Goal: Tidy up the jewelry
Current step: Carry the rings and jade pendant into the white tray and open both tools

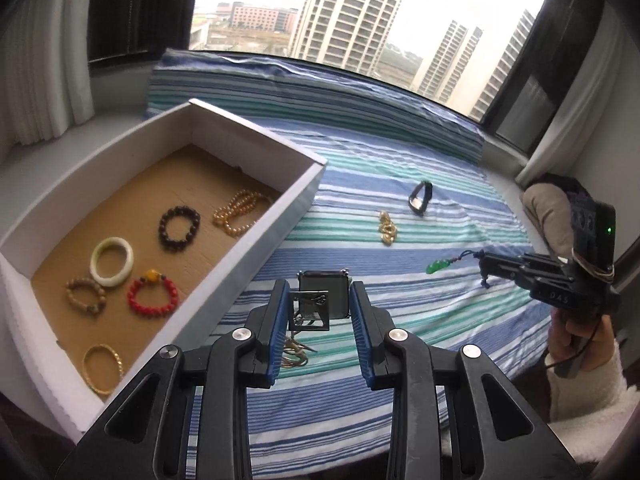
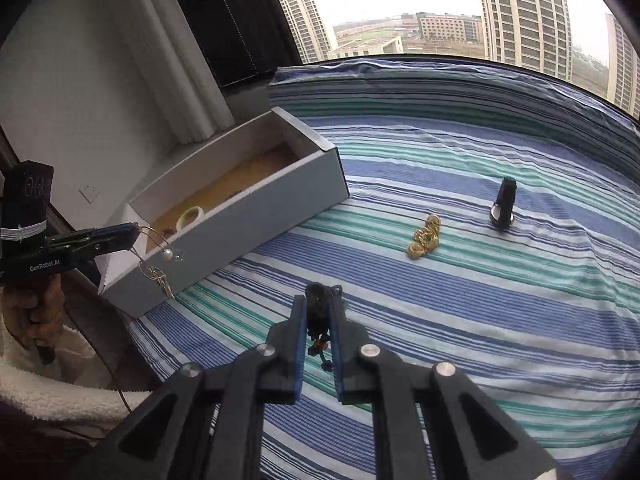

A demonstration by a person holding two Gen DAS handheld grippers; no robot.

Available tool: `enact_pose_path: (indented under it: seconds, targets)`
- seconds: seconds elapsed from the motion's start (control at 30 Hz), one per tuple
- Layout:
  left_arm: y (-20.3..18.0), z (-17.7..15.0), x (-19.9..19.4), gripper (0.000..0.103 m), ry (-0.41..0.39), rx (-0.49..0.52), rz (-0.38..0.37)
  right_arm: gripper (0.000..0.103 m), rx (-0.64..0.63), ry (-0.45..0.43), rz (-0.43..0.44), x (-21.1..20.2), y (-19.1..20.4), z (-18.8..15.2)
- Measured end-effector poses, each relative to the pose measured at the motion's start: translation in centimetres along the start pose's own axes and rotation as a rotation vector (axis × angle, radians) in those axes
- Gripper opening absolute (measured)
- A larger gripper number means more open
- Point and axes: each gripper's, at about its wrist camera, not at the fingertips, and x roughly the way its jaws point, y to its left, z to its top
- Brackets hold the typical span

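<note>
My left gripper (image 1: 320, 300) is shut on a silvery hoop piece (image 1: 310, 312) with square charms, lifted just right of the white box (image 1: 256, 216). In the right wrist view the left gripper (image 2: 134, 230) shows side-on, and the silvery hoop piece (image 2: 154, 254) dangles a pearl and small charms from it. My right gripper (image 2: 320, 306) is shut on a dark cord (image 2: 318, 312), lifted off the striped cloth (image 2: 480, 300). Seen from the left wrist, a green pendant (image 1: 438, 267) hangs from that cord at the right gripper (image 1: 485, 266). The box holds several bracelets, among them a red bead bracelet (image 1: 152, 296).
A gold chain (image 1: 387, 229) (image 2: 424, 238) and a black ring-shaped piece (image 1: 420, 199) (image 2: 504, 204) lie on the cloth further back. A window runs behind the bed. A hand in a white fleece sleeve (image 1: 588, 384) holds the right gripper. A curtain (image 1: 44, 60) hangs at the left.
</note>
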Motion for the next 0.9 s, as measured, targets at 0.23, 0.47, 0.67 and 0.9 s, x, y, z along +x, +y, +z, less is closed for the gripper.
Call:
enact_pose_path:
  seconds: [0.23,0.47,0.67,0.9]
  targets:
    - [6.8,3.1,-4.1,0.03,-0.09,-0.098,0.153,0.011,-0.135,-0.051,0.123,3.0,6.0,8.3]
    - [13.7,2.9,-2.4,0.03,-0.05,-0.216,0.249,0.011,-0.197,-0.017,0.228,10.3,12.0,14.1]
    - [17.7,0.1,0.4,0.03,0.031,-0.287,0.288,0.011,-0.247,0.109,0.224,17.9,15.5,15.0]
    - [19.0,-2.0,3.4,0.031,0.111,-0.303,0.334,0.014,-0.229,0.258,0.191,24.8,15.5,13.7]
